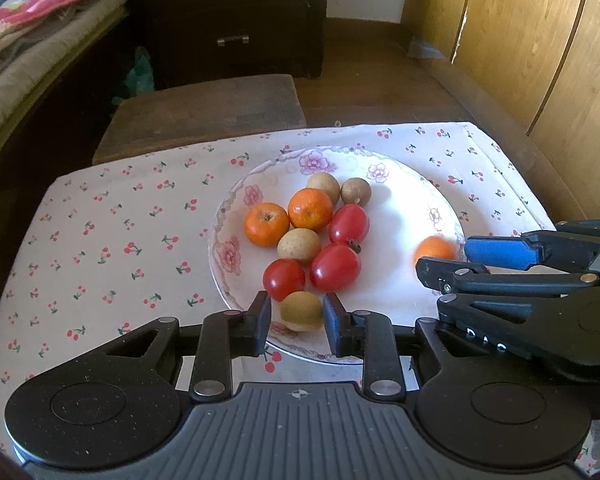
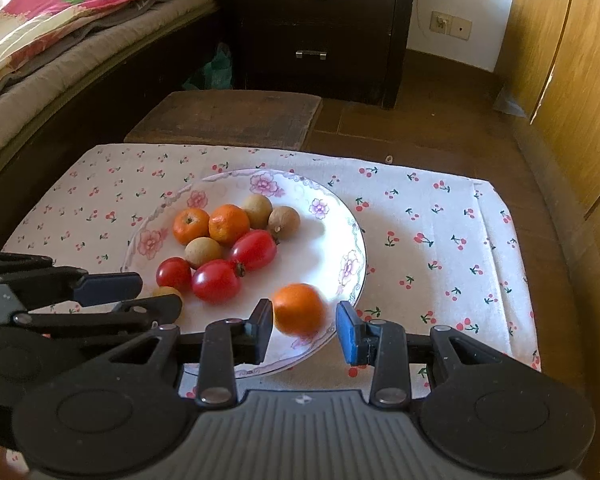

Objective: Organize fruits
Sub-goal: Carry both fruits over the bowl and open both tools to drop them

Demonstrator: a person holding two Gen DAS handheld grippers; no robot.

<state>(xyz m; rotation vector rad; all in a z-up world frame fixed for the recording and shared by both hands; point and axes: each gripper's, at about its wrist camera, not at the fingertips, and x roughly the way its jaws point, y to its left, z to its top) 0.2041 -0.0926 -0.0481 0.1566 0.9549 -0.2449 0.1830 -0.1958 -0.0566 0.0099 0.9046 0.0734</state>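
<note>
Left gripper (image 1: 297,322) jaws around a longan (image 1: 302,311) at the plate's (image 1: 400,292) near rim, slight gaps, right gripper (image 2: 305,330) released, straddling an orange (image 2: 299,309) there

A dark wooden nightstand (image 2: 320,28) with two drawers stands against a white wall (image 2: 464,4). Left lies a bed (image 2: 60,40) with floral bedding; right, light wooden wardrobe doors (image 2: 572,60) catch sunlight.
</note>
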